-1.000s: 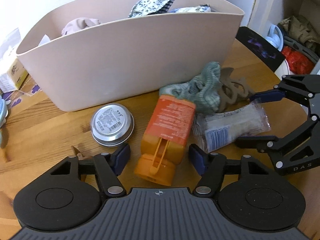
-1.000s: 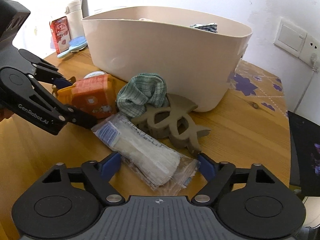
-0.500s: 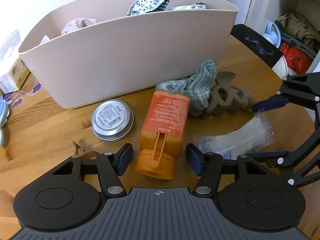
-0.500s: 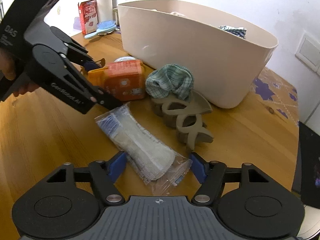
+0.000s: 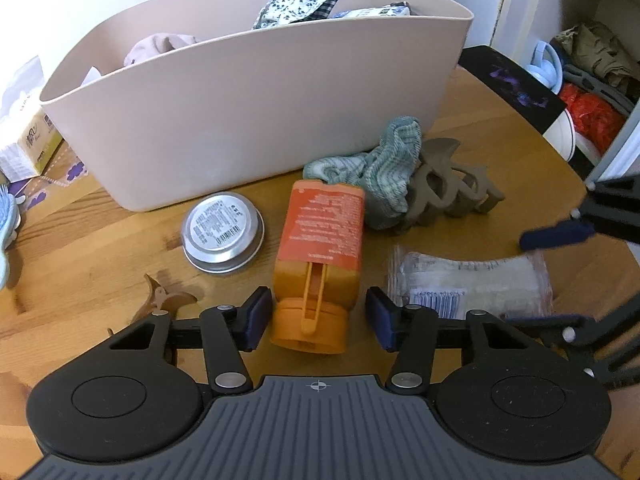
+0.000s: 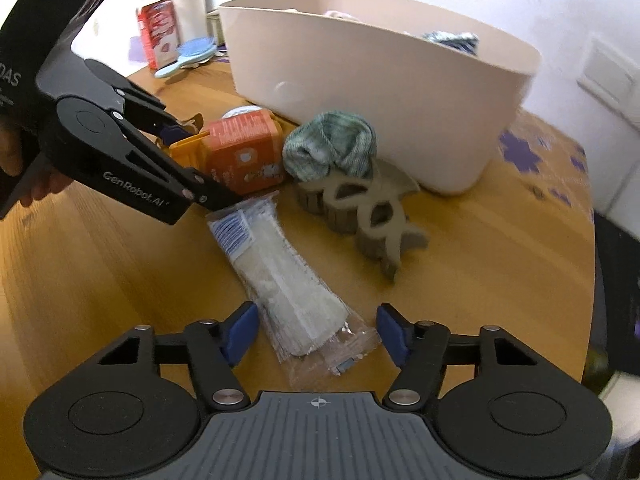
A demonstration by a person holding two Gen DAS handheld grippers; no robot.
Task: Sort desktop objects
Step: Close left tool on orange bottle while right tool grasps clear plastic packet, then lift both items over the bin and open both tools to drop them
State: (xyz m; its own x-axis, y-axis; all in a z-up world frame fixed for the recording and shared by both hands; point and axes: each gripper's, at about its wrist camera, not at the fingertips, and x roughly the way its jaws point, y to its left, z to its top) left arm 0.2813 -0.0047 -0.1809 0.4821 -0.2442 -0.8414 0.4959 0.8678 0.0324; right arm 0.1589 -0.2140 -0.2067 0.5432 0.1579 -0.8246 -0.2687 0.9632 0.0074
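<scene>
Wooden table [image 5: 500, 152] carries all the objects. On it the orange bottle [image 5: 320, 240] lies flat, its cap between the closing jaws of the left gripper [image 5: 316, 318], whose pads do not touch it yet. Just beside it, a clear packet [image 6: 288, 280] lies between the closing jaws of the right gripper [image 6: 316, 334], also untouched. Behind them are a green cloth [image 5: 384, 168], a hair claw [image 6: 376, 208], a round tin [image 5: 222, 236] and a beige bin [image 5: 248, 120].

My left gripper [image 5: 316, 318] tilts steeply downward with its blue pads closing but not yet pressing (my fingers wrap its black handle), while my right gripper [image 6: 316, 334] beside it slants down likewise, jaws also closing.
</scene>
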